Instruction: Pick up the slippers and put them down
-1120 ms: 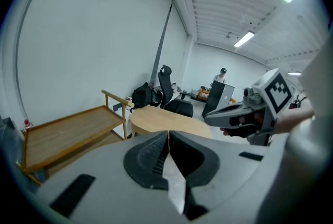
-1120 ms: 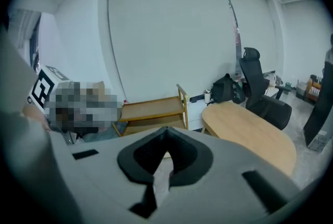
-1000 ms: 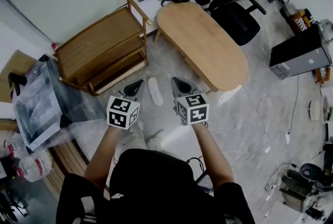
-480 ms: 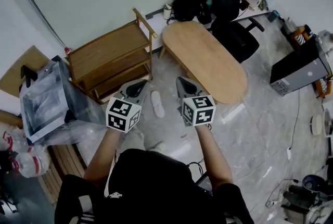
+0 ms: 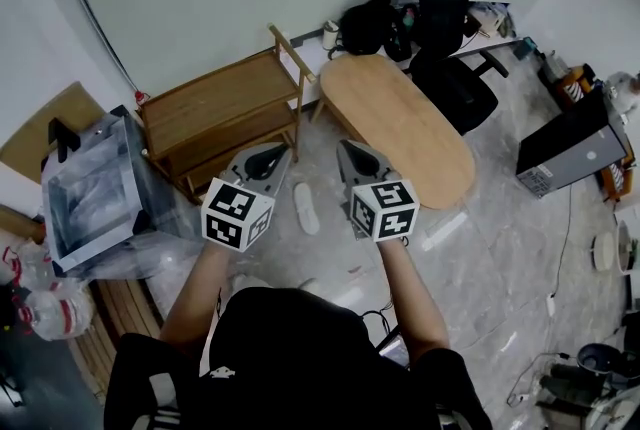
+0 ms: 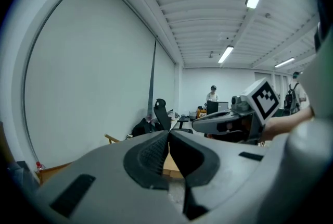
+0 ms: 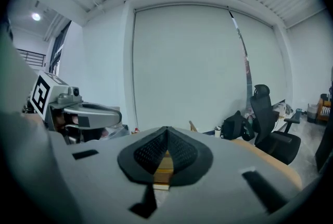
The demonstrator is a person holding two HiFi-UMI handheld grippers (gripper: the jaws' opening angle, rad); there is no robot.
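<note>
On the floor, seemingly one slipper

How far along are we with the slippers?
Done: nothing I can confirm. In hand: nothing; left gripper and right gripper are shut and empty. Left: the white slipper lies on the floor between them, apart from both.

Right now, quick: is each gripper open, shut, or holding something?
Left gripper: shut, jaws together, holding nothing.
Right gripper: shut, jaws together, holding nothing.
</note>
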